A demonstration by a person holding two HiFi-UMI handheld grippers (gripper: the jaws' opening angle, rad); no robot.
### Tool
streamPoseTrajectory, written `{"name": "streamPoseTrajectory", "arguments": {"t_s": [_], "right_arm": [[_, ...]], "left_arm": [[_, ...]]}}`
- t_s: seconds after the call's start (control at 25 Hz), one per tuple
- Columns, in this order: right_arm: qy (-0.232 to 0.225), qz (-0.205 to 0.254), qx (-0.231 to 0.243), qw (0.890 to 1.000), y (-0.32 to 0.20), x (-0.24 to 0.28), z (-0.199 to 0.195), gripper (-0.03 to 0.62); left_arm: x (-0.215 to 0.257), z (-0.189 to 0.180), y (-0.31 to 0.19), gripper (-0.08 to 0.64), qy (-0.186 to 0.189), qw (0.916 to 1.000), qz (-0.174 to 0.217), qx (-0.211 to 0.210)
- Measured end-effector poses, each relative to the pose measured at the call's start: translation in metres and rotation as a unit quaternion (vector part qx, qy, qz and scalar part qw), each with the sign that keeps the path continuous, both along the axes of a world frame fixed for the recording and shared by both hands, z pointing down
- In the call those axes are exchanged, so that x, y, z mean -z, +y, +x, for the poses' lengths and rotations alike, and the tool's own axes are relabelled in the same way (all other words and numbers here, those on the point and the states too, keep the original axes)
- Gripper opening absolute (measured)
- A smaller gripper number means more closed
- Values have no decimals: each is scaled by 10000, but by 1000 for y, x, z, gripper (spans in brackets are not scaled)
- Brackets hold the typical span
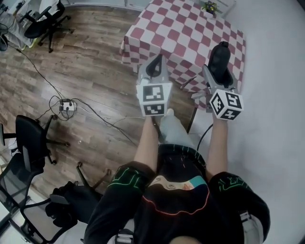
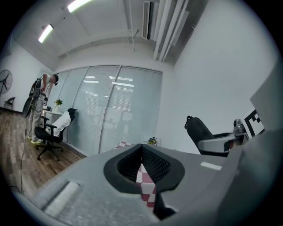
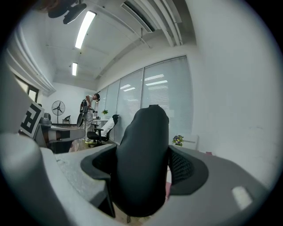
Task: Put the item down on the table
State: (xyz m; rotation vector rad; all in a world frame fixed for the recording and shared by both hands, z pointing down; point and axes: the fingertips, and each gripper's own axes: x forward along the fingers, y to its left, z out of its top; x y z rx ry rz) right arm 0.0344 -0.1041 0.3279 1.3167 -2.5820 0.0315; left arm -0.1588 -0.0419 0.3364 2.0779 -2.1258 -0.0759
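Right hand-held gripper (image 3: pixel 146 170): jaws clamped on a black item (image 1: pixel 220 56), a smooth rounded oblong that stands between the pads and juts past their tips. We note it is held in the air. In the head view it shows against the near right part of the table (image 1: pixel 186 28), which is checked red and white (its height above the checks we cannot judge).

Left hand-held gripper (image 1: pixel 156 66): jaws narrow, tips meeting, nothing between them. Through the gap behind the tips we see only the table's checks. It is level with the right one, at the table's near edge.

A small potted plant (image 1: pixel 209 7) stands at the table's far side. On the wood floor (image 1: pixel 90 62) to the left we log an office chair (image 1: pixel 45 21) and a power strip (image 1: pixel 67 106) with cables.
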Motion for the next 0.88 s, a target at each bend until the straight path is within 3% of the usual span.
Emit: {"name": "streamPoseTrajectory", "arguments": {"t_s": [0.2,0.4,0.68,0.88], "right_arm": [[-29,184,176,9997,-3,7,-18,362],[-271,318,-5,9991,-32,18,-3,362],[-399,197,-44,9990,-82,7,-4,362],[-275,-28,-223,9994,-130,-10,13,362]], "left_arm": [[13,-12,-6,9,-117,9997,190,57],[31,-5,-29,9,-372,9984,413,43],[20,-7,-79,9,-459,9987,235,-18],[2,8,-134,9,-316,9994,23,-140]]}}
